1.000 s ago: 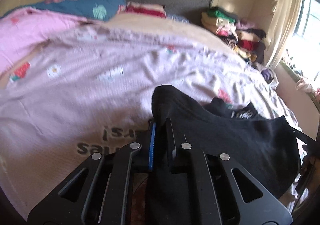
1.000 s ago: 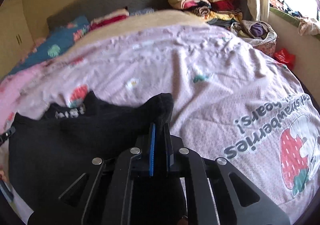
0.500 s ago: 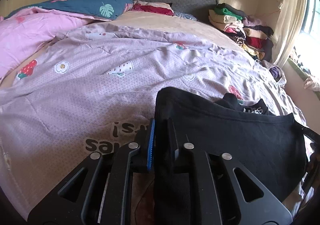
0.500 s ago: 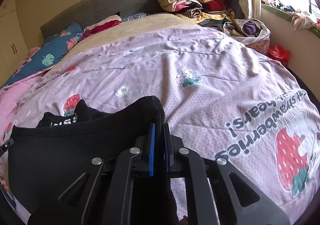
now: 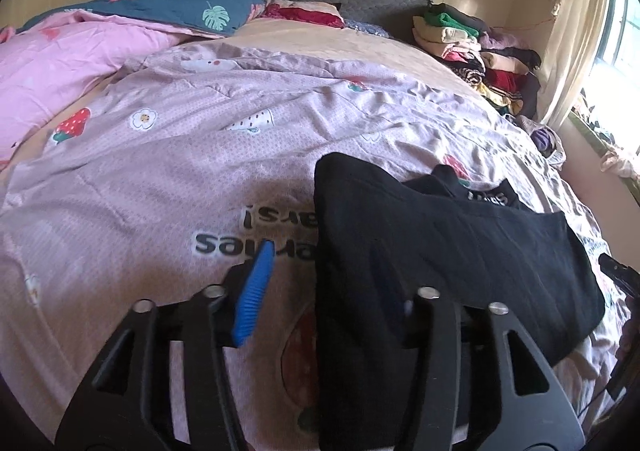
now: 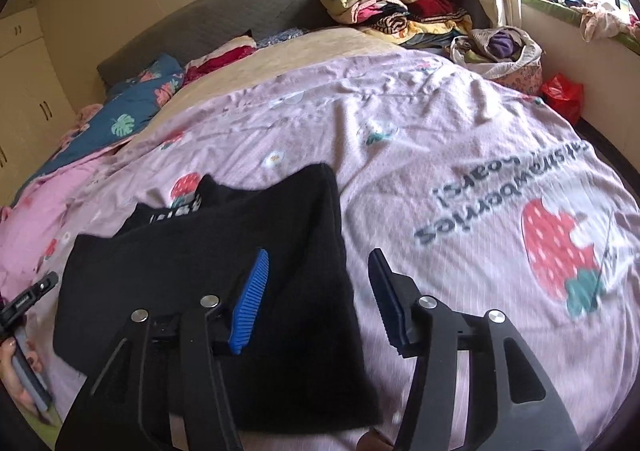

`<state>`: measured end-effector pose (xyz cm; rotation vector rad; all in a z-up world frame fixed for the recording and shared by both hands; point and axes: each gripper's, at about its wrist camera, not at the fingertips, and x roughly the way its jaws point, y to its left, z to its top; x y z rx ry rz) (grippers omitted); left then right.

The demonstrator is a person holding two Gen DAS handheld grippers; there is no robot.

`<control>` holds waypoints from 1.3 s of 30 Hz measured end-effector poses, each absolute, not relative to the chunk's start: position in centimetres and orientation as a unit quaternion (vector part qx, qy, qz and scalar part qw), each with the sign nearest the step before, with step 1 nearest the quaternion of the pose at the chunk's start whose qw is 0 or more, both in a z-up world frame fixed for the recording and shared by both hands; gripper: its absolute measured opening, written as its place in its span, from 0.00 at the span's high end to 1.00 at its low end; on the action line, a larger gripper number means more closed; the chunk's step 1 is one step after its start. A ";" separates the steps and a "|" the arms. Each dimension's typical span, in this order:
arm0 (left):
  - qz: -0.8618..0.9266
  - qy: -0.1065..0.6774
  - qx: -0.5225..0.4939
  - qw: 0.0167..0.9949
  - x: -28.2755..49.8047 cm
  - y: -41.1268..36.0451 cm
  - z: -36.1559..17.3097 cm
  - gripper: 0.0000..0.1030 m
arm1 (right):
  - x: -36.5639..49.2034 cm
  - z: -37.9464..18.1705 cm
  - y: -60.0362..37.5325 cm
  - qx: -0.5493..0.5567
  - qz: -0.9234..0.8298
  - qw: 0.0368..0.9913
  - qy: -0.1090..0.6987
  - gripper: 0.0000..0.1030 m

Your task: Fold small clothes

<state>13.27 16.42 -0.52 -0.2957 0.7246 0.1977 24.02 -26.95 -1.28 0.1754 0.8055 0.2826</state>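
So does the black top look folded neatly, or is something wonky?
A bit wonky. The black top lies doubled over on the pink strawberry quilt, but its collar pokes out past the folded edge, and in the left wrist view that edge runs slanted. Both grippers are opening, letting go.

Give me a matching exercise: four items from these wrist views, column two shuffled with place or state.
1. black knit garment
2. stack of folded clothes
3. teal leaf-print quilt
4. red plastic bag

A. piled by the headboard, near the curtain
B. off the bed's edge, under the window wall
C. folded over on the lilac strawberry sheet
D. bunched at the bed's head beside the pink quilt

Pairs: 1-C, 2-A, 3-D, 4-B
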 end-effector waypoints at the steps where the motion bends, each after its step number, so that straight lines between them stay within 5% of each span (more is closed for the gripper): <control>1: 0.093 0.353 -0.145 0.919 13.0 16.4 -0.5 0.52 | 23.7 -1.3 -27.1 0.085 0.138 0.906 0.390 0.48; 3: 0.088 0.356 -0.150 0.918 12.4 16.3 -0.4 0.44 | 23.1 -1.5 -27.2 0.086 0.136 0.905 0.393 0.48; 16: 0.052 0.407 -0.194 0.891 10.2 16.0 -3.2 0.45 | 20.4 -3.6 -29.2 0.118 0.135 0.888 0.423 0.51; 18: 0.046 0.409 -0.195 0.890 9.9 15.7 -3.3 0.64 | 20.3 -3.8 -29.3 0.120 0.137 0.886 0.426 0.60; 20: 0.038 0.410 -0.195 0.890 9.7 15.4 -3.2 0.90 | 20.2 -3.9 -29.3 0.118 0.141 0.884 0.431 0.86; 23: 0.036 0.414 -0.189 0.890 9.5 15.0 -3.2 0.95 | 19.7 -3.8 -29.6 0.115 0.137 0.886 0.427 0.91; 33: 0.040 0.429 -0.175 0.885 8.4 14.4 -3.6 0.96 | 19.0 -4.4 -30.1 0.124 0.111 0.884 0.436 0.91; 37: 0.043 0.432 -0.167 0.885 8.0 14.2 -3.4 0.96 | 18.4 -4.0 -30.0 0.120 0.108 0.885 0.436 0.83; 39: 0.045 0.432 -0.162 0.886 7.8 14.0 -3.3 0.96 | 18.1 -3.8 -30.1 0.125 0.111 0.884 0.437 0.69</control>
